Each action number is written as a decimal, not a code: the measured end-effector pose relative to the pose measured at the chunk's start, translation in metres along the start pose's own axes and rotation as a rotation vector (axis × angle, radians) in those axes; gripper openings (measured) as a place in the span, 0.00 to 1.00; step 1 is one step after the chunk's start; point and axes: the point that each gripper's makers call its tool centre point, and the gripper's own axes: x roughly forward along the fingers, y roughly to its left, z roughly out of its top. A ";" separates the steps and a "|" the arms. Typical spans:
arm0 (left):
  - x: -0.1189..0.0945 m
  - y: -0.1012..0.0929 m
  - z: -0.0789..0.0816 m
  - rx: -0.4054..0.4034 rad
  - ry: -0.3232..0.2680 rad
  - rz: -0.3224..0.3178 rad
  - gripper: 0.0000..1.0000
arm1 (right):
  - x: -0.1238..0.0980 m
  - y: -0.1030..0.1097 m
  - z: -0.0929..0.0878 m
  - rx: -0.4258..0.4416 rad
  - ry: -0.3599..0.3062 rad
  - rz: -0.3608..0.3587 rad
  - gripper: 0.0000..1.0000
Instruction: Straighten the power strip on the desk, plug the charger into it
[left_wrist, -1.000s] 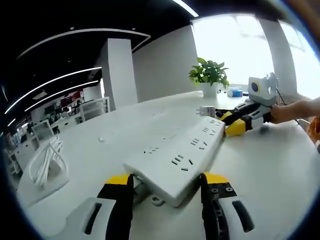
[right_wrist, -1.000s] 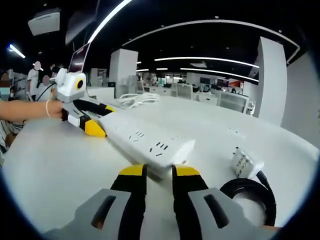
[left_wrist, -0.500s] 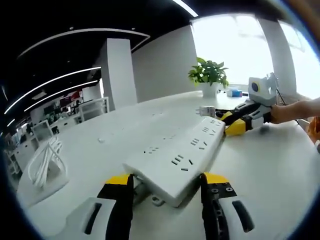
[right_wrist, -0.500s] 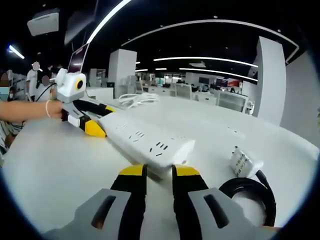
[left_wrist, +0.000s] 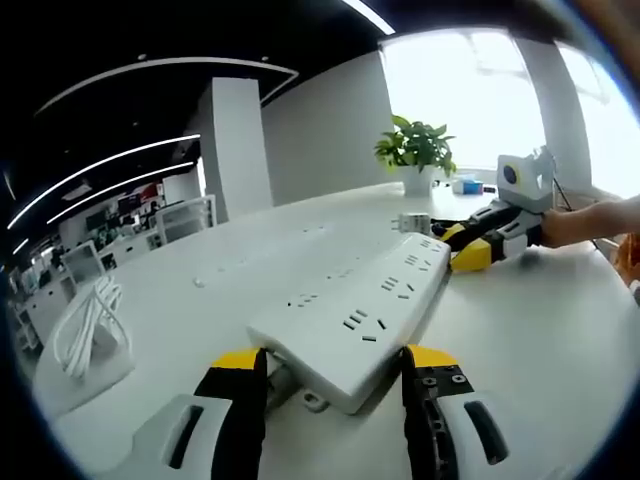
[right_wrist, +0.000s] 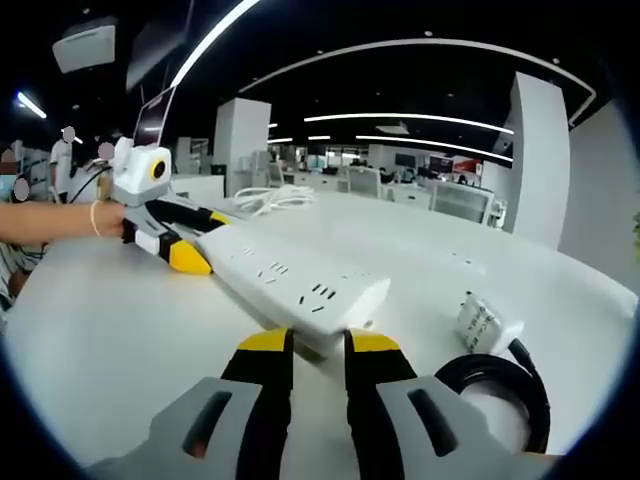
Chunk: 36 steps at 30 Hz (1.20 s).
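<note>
Nearest, the left gripper (left_wrist: 325, 372) pinches one end of the strip (left_wrist: 355, 305) between its spread jaws; the right gripper (right_wrist: 317, 345) nips the other end, jaws nearly together. Strip lies flat mid-desk, looks stiff, light and smooth, so I'd judge the ends the best hold. Charger (right_wrist: 487, 320) and its black cable (right_wrist: 505, 385) rest just beside it. Beyond, the desk (left_wrist: 540, 330) is glossy white, with white cords (left_wrist: 90, 320) near its far edge, a plant (left_wrist: 417, 148), then open office

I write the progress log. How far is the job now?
In hand: left gripper and right gripper each hold an end of the power strip on the desk.
Left: the charger lies unplugged beside a black cable coil.
</note>
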 end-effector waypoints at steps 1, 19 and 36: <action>0.000 0.000 0.000 0.000 0.000 0.001 0.54 | 0.000 0.000 0.000 0.000 0.000 0.001 0.19; 0.000 -0.002 0.000 -0.005 -0.006 0.014 0.55 | 0.000 -0.001 0.000 0.003 -0.008 0.010 0.19; -0.023 -0.003 0.012 -0.071 -0.094 0.040 0.82 | -0.002 0.015 0.017 -0.047 -0.057 0.039 0.45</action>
